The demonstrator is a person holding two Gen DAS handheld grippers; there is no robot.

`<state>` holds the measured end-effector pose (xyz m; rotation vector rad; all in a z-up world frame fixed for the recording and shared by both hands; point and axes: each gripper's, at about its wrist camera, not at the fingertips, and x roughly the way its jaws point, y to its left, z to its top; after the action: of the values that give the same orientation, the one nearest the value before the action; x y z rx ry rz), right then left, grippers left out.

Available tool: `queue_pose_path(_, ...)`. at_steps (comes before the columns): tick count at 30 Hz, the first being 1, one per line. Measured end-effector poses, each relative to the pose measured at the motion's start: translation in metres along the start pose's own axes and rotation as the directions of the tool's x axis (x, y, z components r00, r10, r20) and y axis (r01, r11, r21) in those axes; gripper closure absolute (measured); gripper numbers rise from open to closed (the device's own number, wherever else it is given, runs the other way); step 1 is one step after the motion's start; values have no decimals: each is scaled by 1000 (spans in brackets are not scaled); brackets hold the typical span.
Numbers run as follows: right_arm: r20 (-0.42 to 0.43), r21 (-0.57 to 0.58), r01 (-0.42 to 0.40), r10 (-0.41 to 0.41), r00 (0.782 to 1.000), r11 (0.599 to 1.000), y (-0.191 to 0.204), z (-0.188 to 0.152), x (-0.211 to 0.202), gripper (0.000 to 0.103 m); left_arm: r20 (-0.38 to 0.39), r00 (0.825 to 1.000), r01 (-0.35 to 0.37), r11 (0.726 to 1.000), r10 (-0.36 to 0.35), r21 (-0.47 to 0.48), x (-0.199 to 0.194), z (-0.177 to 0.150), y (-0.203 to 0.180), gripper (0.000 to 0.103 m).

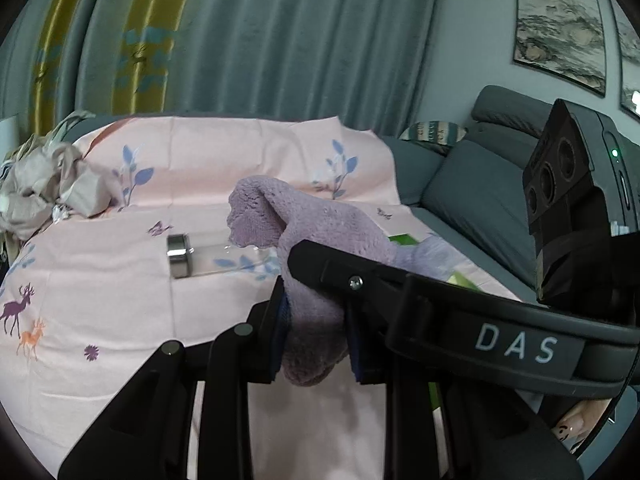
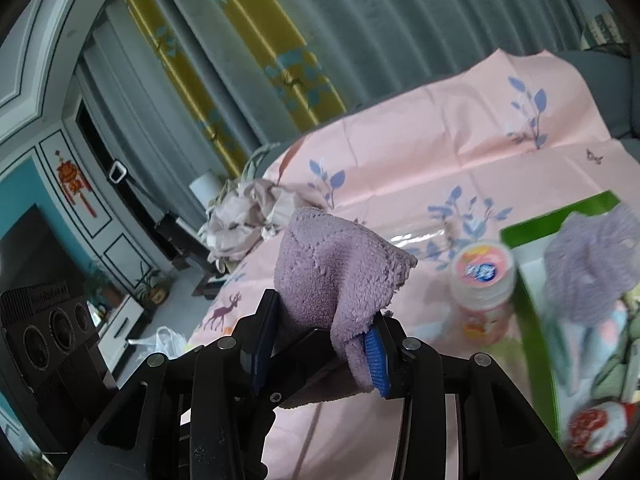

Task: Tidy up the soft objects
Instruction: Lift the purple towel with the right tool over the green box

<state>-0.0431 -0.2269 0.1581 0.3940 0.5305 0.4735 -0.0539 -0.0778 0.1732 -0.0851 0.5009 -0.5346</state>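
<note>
Towel (image 1: pixel 316 240): lilac and fluffy, it is hanging in the air above the pink surface (image 1: pixel 100 264), stretched between the two grippers.
Left gripper (image 1: pixel 316 340): it is pinching one bunched end of the towel between its blue-padded fingers (image 1: pixel 280 320), jaws narrow, with the cloth bulging out below them.
Right gripper (image 2: pixel 320 344): it is gripping another part of the same towel (image 2: pixel 340 272); the cloth is rising in a peak above the jaws and draping over the right blue pad (image 2: pixel 376 356), jaws partly closed on the fabric.
Right gripper in the left view: its black body marked DAS (image 1: pixel 516 348) is lying across the frame, just in front of the left fingers.
Pink surface: a printed cloth with blue leaves and small deer is covering it, seen in both views (image 2: pixel 400 160).
Clear jar (image 1: pixel 208 256): it is lying on its side on the pink cloth, its metal lid facing left, beyond the towel.
Beige cloth heap (image 1: pixel 52 188): it is sitting crumpled at the far left edge of the surface.
Green box (image 2: pixel 536 280): it is standing at the right, holding a pale purple knitted piece (image 2: pixel 592 272) and other blurred soft items.
Pink bottle (image 2: pixel 484 284): it is standing just left of the green box.
Grey sofa (image 1: pixel 472 200): it is sitting behind the surface on the right.
Curtain (image 1: pixel 240 40): grey-green with yellow stripes, it is hanging behind everything.
</note>
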Motion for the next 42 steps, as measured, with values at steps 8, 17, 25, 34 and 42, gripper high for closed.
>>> queue_pose_path(8, 60, 39, 49, -52, 997, 998, -29, 10, -44, 61, -1, 998, 66, 997, -66, 51, 14, 12, -45, 81)
queue_pose_path(17, 98, 115, 152, -163, 982, 982, -73, 12, -86, 61, -57, 983, 180, 979, -175, 94, 46, 15, -96, 80)
queue_pose_path(25, 82, 203, 221, -242, 967, 954, -118, 9, -101, 61, -132, 960, 260, 961, -247, 89, 82, 7, -126, 80)
queue_pose_path(34, 14, 284, 263, -278, 960, 922, -156, 4, -91, 61, -221, 938, 283, 958, -267, 44, 118, -3, -137, 80)
queue_pose_path(42, -67, 323, 304, -298, 952, 896, -182, -2, -74, 61, -296, 919, 272, 962, -261, -4, 146, -15, -136, 80)
